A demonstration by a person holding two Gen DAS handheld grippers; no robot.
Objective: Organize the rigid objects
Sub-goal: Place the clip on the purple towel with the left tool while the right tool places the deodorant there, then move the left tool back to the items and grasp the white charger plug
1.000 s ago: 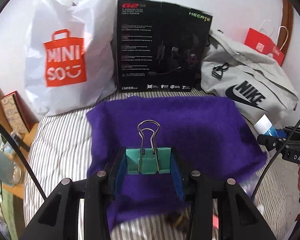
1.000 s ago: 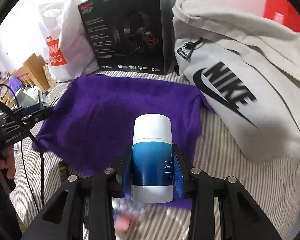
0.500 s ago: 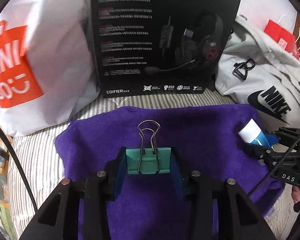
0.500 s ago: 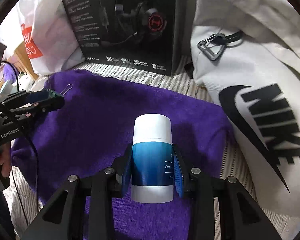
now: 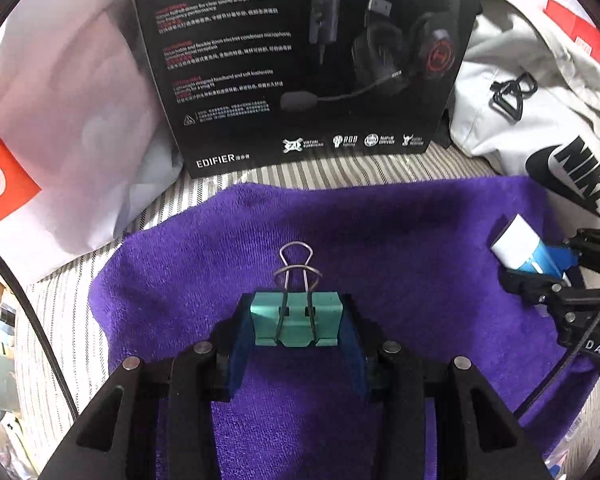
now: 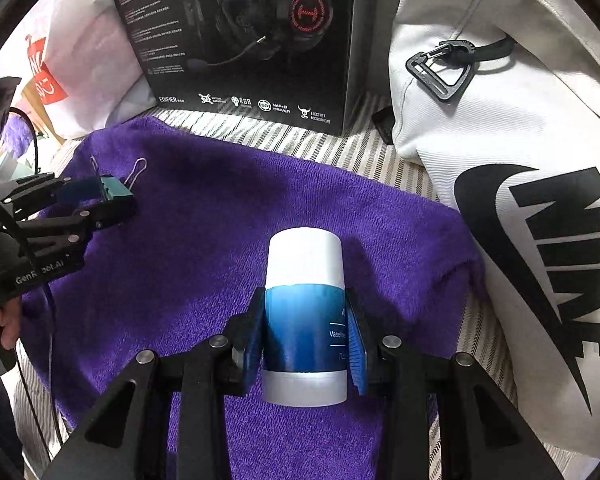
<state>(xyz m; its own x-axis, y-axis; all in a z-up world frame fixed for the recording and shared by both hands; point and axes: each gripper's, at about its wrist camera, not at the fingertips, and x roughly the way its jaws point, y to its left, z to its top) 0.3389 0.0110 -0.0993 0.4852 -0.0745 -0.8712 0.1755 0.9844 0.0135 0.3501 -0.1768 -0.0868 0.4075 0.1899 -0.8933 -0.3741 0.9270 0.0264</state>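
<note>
My left gripper (image 5: pixel 296 320) is shut on a teal binder clip (image 5: pixel 296 322) whose wire handles point forward, low over the left part of a purple towel (image 5: pixel 380 240). My right gripper (image 6: pixel 305 332) is shut on a blue and white Vaseline bottle (image 6: pixel 305 312), white cap forward, low over the towel's (image 6: pixel 220 232) right part. In the right wrist view the left gripper (image 6: pixel 112 196) with the binder clip (image 6: pixel 114 188) shows at the left. The left wrist view has the right gripper (image 5: pixel 540 268) and bottle (image 5: pixel 520 246) at the right edge.
A black headset box (image 5: pixel 300 60) stands behind the towel, with a white shopping bag (image 5: pixel 60 120) to its left and a grey Nike bag (image 6: pixel 520 160) to its right. All lie on a striped bed sheet (image 6: pixel 300 136). A hand (image 6: pixel 4 320) holds the left gripper's handle.
Both grippers have moved forward and lower over the purple towel, toward the headset box, each still holding its object. The two grippers now sit closer together.
</note>
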